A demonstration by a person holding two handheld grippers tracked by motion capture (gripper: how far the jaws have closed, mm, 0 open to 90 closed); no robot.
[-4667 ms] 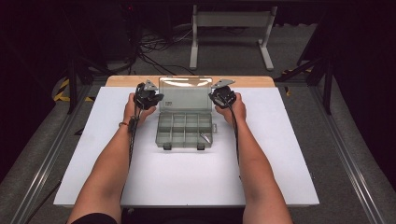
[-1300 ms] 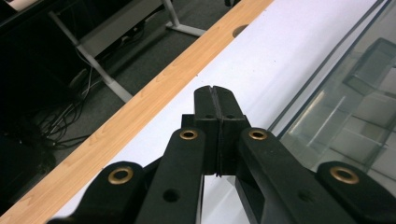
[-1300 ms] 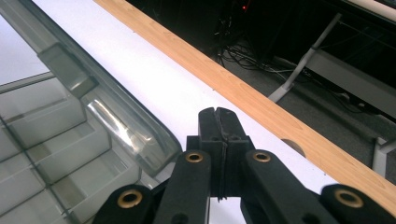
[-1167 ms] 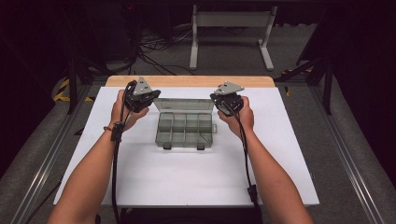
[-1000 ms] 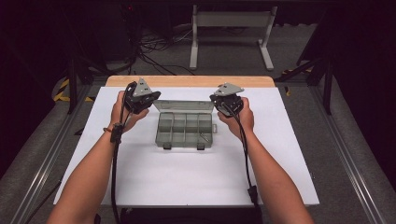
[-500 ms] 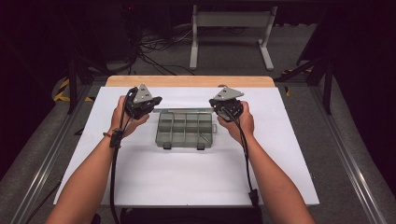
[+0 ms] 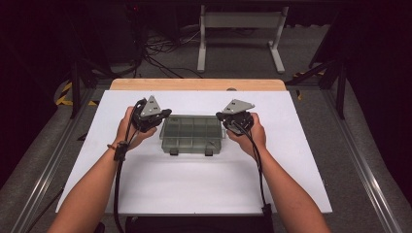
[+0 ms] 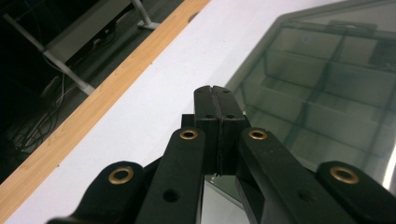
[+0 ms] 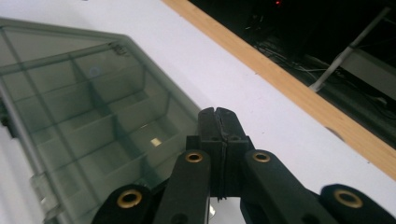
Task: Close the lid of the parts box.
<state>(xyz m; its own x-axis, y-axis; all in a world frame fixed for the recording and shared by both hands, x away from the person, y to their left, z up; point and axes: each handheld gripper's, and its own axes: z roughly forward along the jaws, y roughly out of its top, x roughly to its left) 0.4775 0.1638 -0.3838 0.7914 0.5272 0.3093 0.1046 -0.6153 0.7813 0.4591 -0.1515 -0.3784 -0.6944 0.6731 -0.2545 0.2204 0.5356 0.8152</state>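
We see the box [image 7: 193,134], a clear compartment case with its lid down, lying at the middle of the white table [image 7: 194,189]; its two latches face six o'clock. We hold the left gripper [image 7: 154,118] just off its nine o'clock end, jaws pressed together on nothing; the right gripper [image 7: 233,119] sits at its three o'clock end, jaws likewise closed and empty.

white table top [image 7: 194,179], wooden edge [image 7: 197,84], cables [image 7: 160,53]

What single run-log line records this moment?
left gripper: shut, at box's left end | right gripper: shut, at right end | compartment box: lid closed, on white table
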